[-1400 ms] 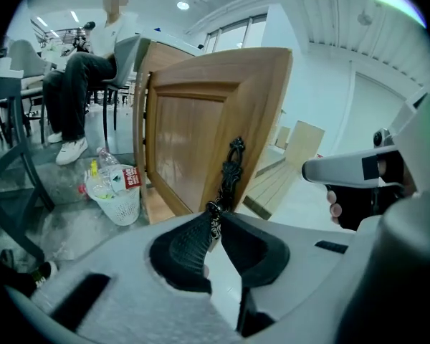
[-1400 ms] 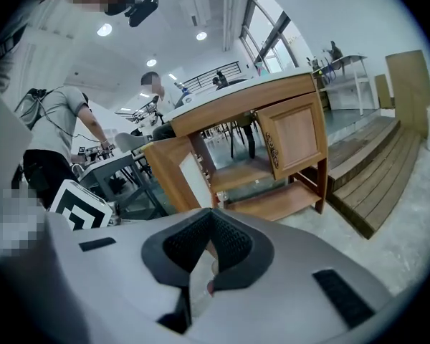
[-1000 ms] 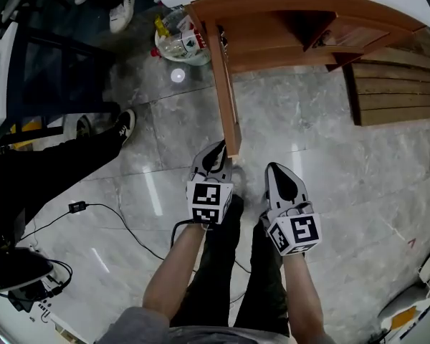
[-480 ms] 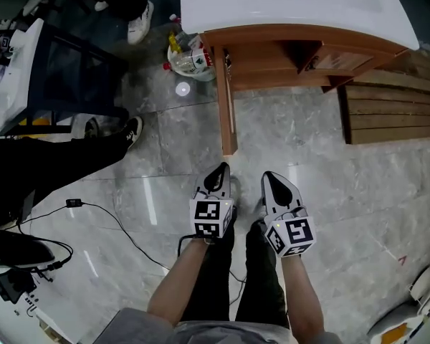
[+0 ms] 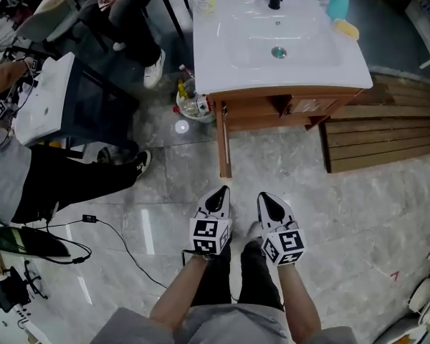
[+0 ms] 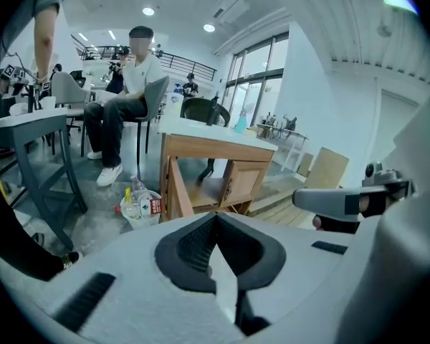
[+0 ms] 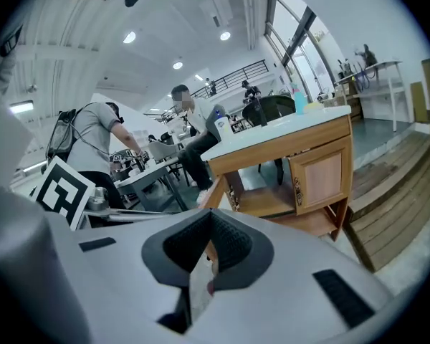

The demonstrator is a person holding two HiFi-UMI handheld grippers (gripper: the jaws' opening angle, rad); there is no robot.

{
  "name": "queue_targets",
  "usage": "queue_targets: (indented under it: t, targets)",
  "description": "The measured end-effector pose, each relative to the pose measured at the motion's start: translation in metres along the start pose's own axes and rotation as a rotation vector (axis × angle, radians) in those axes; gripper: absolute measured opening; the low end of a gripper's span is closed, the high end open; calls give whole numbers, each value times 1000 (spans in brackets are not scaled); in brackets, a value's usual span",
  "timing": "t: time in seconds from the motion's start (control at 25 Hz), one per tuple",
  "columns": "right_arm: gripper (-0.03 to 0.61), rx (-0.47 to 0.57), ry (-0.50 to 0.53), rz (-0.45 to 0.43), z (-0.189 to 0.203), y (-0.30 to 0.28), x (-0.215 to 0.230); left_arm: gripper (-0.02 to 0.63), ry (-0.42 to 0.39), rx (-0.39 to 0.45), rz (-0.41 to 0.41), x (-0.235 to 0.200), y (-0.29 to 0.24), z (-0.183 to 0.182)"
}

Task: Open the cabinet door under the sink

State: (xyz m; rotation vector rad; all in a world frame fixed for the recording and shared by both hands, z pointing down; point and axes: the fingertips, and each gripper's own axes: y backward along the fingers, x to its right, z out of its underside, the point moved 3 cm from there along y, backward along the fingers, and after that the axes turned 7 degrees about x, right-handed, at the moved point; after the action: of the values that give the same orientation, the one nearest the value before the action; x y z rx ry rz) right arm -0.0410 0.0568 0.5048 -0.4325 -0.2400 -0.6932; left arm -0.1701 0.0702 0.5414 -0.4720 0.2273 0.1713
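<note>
The brown wooden cabinet door [image 5: 223,142] under the white rectangular ceramic sink basin [image 5: 272,49] stands at upper centre of the head view. It is already swung fully outward, edge-on to the camera, with its free edge pointing down the frame. This exposes the shelf inside the brown wooden cabinet [image 5: 261,113]. The smaller wooden door [image 5: 312,106] to its right sits shut. Judged from this, the opening step is complete.

The left gripper [image 5: 219,196] and the right gripper [image 5: 267,201] are at lower centre, side by side. Both are well apart from the door and touch nothing, which fits a release-and-retreat posture. The left jaws have just closed and are pressed together with nothing between them. In the right gripper view, the right jaws also meet on nothing.

Surroundings:
- A white pail holding bottles [image 5: 190,104] stands just left of the cabinet, behind the door.
- A slatted wooden platform [image 5: 380,142] lies at right.
- A black cable [image 5: 122,228] runs over the grey marble floor [image 5: 344,221] at lower left.
- A seated person's dark trouser leg [image 5: 64,178] extends at left.

Nothing lies between the grippers and the door.
</note>
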Motion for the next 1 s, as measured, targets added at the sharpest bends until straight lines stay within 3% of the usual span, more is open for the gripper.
queue_targets:
  t: [0.36, 1.0]
  targets:
    - [9, 88, 27, 5, -89, 25, -26, 6, -42, 106, 98, 52, 26, -106]
    - [9, 260, 97, 16, -212, 66, -67, 6, -160, 286, 231, 114, 74, -244]
